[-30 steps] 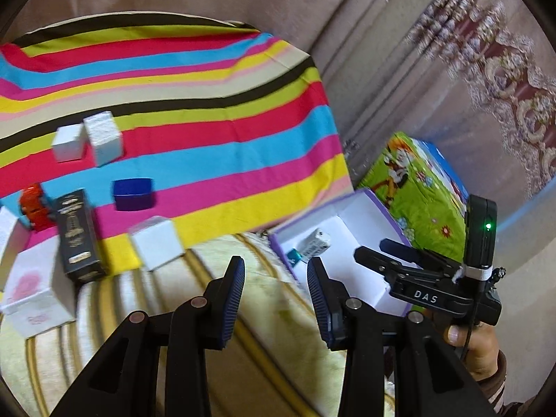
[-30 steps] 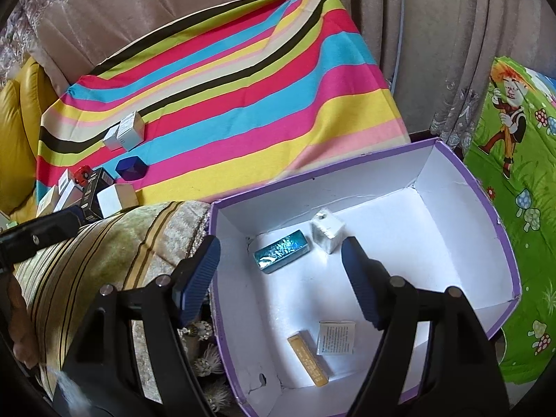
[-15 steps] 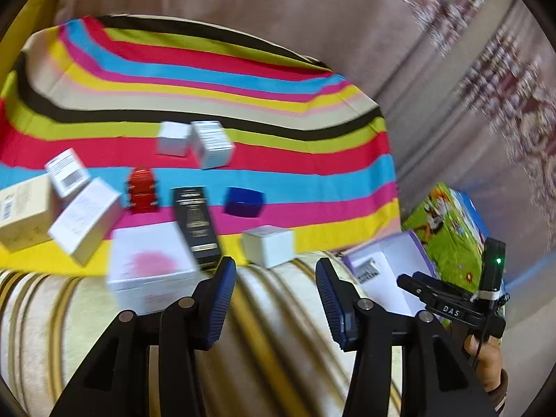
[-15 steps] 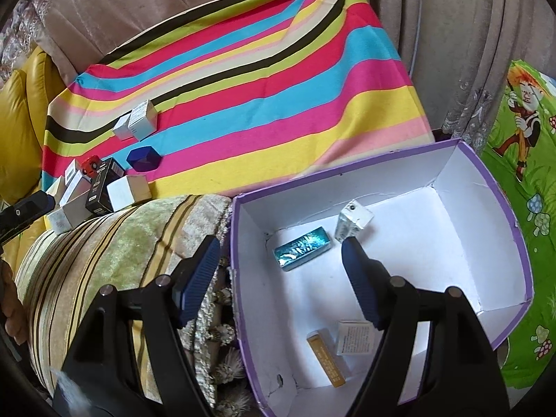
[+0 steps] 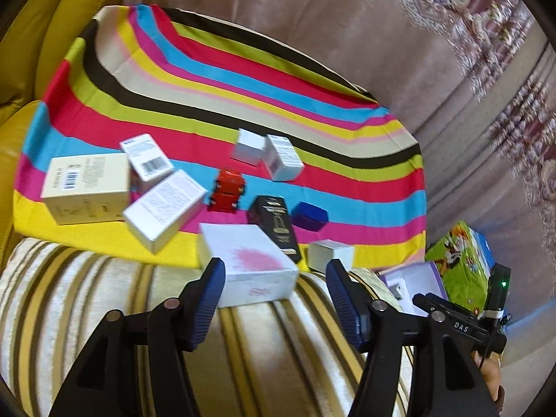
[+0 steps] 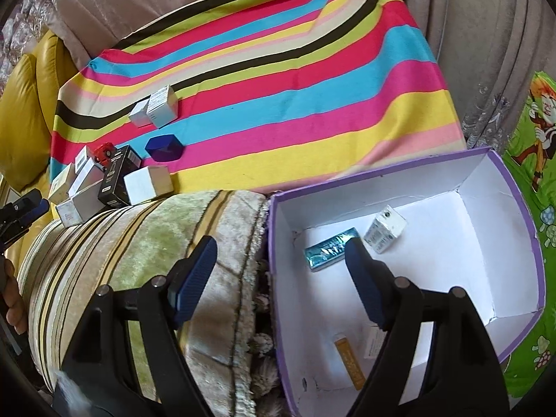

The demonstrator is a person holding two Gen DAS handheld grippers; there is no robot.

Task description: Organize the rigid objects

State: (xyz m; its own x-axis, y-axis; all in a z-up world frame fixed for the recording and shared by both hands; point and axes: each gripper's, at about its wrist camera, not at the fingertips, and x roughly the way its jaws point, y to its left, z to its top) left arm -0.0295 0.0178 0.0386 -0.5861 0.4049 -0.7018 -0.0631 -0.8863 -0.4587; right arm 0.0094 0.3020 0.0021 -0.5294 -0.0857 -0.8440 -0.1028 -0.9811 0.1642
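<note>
My left gripper [image 5: 274, 278] is open and empty, close over a white box with a pink patch [image 5: 248, 264]. Behind it on the striped cloth [image 5: 243, 104] lie a black box [image 5: 276, 227], a red toy car [image 5: 227, 191], a dark blue box [image 5: 309, 216], a small white cube [image 5: 330, 255] and several white cartons. My right gripper [image 6: 278, 253] is open and empty above the left wall of the purple-rimmed white box [image 6: 521, 215], which holds a teal packet [image 6: 328, 248], a small white carton [image 6: 384, 229] and an orange stick [image 6: 349, 359].
A striped plush armrest [image 6: 139, 250] lies between the cloth and the purple box. A yellow cushion [image 5: 45, 34] stands at the far left. A green cartoon mat [image 6: 535, 139] lies right of the box. Curtains hang behind. The right gripper's handle [image 5: 462, 326] shows at lower right.
My left gripper has swung left from the purple box to the boxes on the cloth and opened wider. My right gripper has drifted left, over the box's left wall.
</note>
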